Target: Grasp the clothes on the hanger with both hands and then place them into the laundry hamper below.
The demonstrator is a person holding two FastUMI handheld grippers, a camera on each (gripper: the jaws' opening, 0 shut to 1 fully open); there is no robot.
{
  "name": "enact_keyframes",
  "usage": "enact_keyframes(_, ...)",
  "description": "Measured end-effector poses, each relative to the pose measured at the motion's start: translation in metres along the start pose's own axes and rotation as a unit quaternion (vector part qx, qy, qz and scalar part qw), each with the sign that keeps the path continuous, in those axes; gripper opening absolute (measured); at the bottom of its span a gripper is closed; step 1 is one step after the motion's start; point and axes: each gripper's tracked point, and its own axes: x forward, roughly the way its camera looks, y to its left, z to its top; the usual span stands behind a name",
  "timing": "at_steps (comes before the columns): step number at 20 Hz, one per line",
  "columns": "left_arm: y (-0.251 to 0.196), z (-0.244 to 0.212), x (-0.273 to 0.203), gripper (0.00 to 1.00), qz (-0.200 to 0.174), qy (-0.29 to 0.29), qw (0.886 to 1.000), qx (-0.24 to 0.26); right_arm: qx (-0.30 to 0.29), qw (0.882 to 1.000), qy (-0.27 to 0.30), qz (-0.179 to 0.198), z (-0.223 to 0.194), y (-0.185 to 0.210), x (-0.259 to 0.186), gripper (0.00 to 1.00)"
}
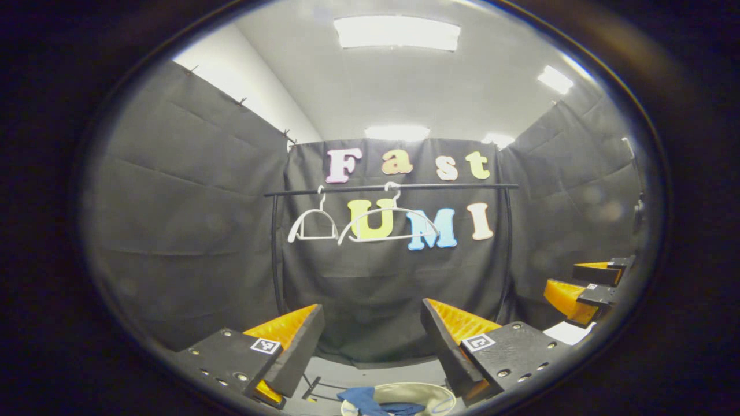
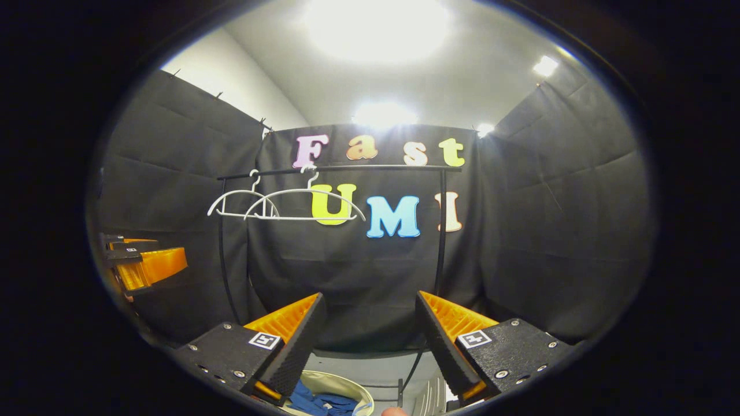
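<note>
Left gripper view: blue clothes [image 1: 370, 401] lie crumpled inside the laundry hamper [image 1: 430, 393], a pale round tub at the lower edge, below the garment rail [image 1: 393, 188].

- Rail: a dark horizontal bar on two dark uprights, standing before the booth's black cloth wall.
- Hangers: two white ones hooked on the rail, both bare — a small one [image 1: 313, 226] toward the rail's left end, a wider one [image 1: 388, 222] beside it.
- Left hand-held gripper [image 1: 373, 335]: released, fingers spread wide apart, nothing between them, poised above the hamper and well below the rail.
- Right hand-held gripper [image 1: 589, 289]: seen off to the right of the rail, fingers parted.

Right gripper view: the right hand-held gripper [image 2: 369, 329] is likewise released and grasps nothing; the clothes [image 2: 315, 401] sit in the hamper [image 2: 341, 387] beneath it, and the two hangers [image 2: 283, 202] overlap at the rail's [image 2: 341, 169] left end.
</note>
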Motion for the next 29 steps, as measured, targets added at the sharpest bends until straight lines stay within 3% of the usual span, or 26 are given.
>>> enact_keyframes(16, -0.001, 0.018, -0.047, 0.99, 0.02, -0.018, 1.0, 0.004, 0.008, 1.0, -0.008, -0.005, 0.009, -0.017, -0.05, 0.95)
enact_keyframes(29, -0.007, 0.023, -0.053, 0.99, 0.021, -0.023, 0.999, 0.01, 0.016, 1.0, -0.004, -0.009, 0.006, -0.026, -0.054, 0.95)
